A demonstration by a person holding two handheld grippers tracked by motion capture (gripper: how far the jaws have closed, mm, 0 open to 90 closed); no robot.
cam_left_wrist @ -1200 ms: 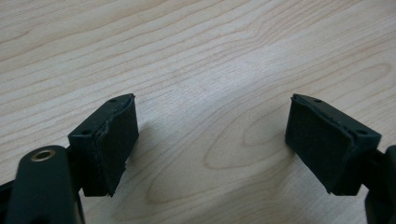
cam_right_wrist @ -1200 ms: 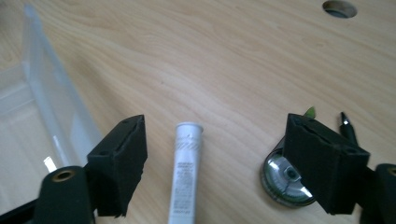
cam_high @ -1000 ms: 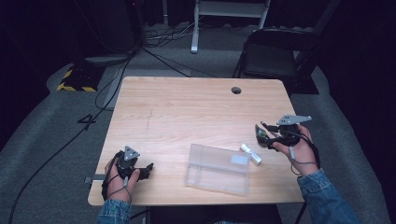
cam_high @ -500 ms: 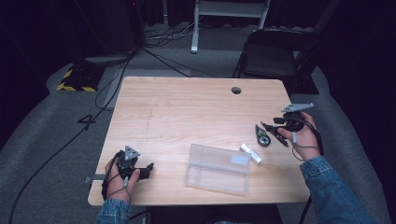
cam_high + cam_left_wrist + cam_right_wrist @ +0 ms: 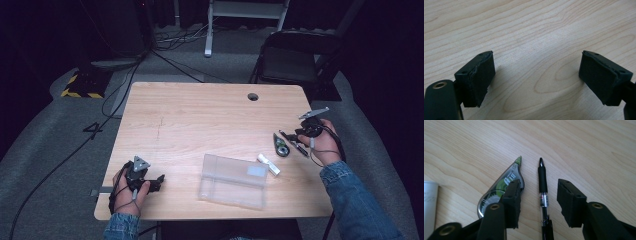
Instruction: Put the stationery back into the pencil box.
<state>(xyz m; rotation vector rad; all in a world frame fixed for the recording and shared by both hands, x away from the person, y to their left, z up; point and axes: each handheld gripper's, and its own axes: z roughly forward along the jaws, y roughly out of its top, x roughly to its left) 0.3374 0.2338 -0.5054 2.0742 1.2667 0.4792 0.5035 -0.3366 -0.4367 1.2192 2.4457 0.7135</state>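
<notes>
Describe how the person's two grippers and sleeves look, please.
Both the left gripper and the right gripper are black, each topped by a grey three-cornered plate and trailing a thin cable. Their jaws are flat, black, rectangular pads. The sleeves are blue denim.

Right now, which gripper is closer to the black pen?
The right gripper. Its open jaws sit on either side of the pen. The left gripper rests far off at the table's near left corner.

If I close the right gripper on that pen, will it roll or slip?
The pen lies flat between the open jaws of the right gripper, so its slim round barrel may roll. Its black rubbery-looking grip section should hold better than the smooth clear barrel. It probably stays stiff and light.
</notes>
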